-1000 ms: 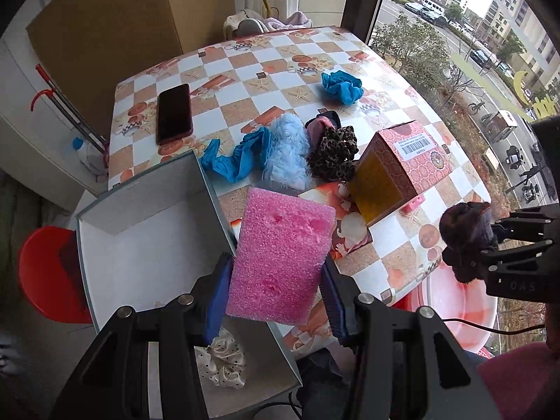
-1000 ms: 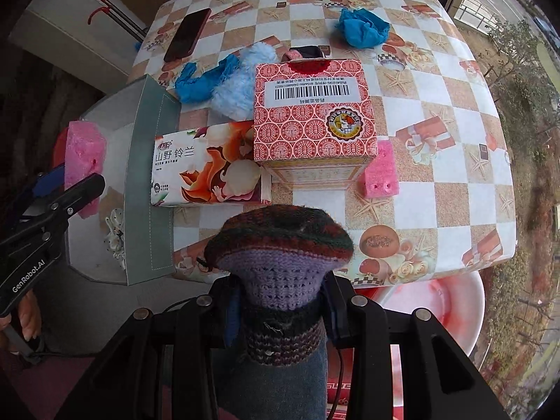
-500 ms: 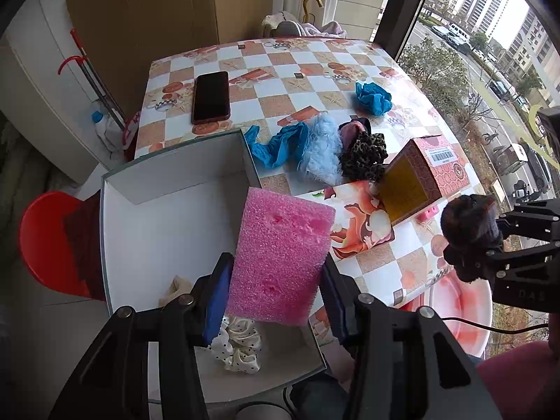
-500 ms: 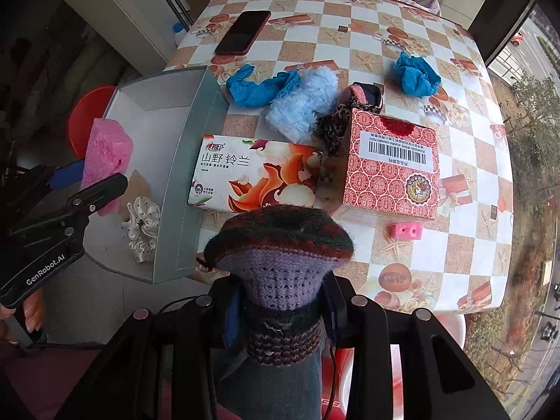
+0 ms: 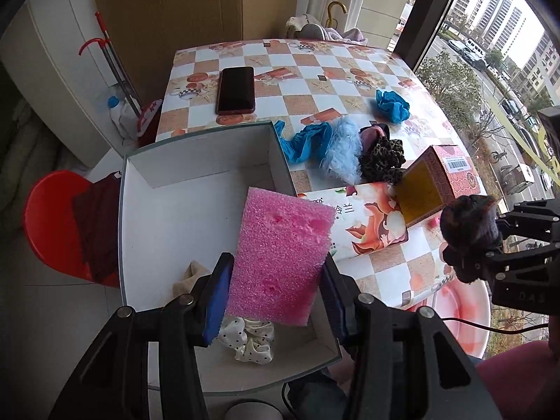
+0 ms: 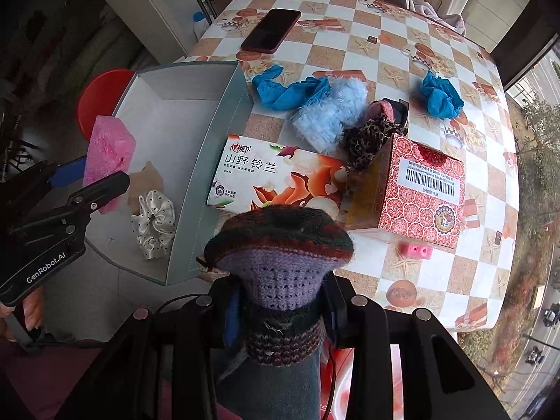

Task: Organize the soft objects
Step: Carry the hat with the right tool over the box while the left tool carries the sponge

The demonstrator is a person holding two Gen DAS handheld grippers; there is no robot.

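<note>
Over the open grey box [image 5: 196,161], the left gripper [image 5: 276,290] is holding a pink sponge [image 5: 280,255], jaws clamped on its sides, above a white polka-dot scrunchie [image 5: 250,339] lying inside. Beside the box, on the checkered surface [image 6: 413,70], tissue packs and soft items are lying. Rightmost, the right gripper [image 6: 280,301] is gripping a knitted sock [image 6: 280,252], jaws pressing it.

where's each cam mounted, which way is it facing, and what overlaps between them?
Left wrist: on the left gripper, looking forward and down over the open box and table; its own fingers clamp the pink sponge; right gripper at the right edge.
Right wrist: on the right gripper, facing the table from its near edge; its fingers clamp a knitted sock; left gripper at left.
Shared: box, sponge, polka-dot scrunchie, tissue pack, phone.
</note>
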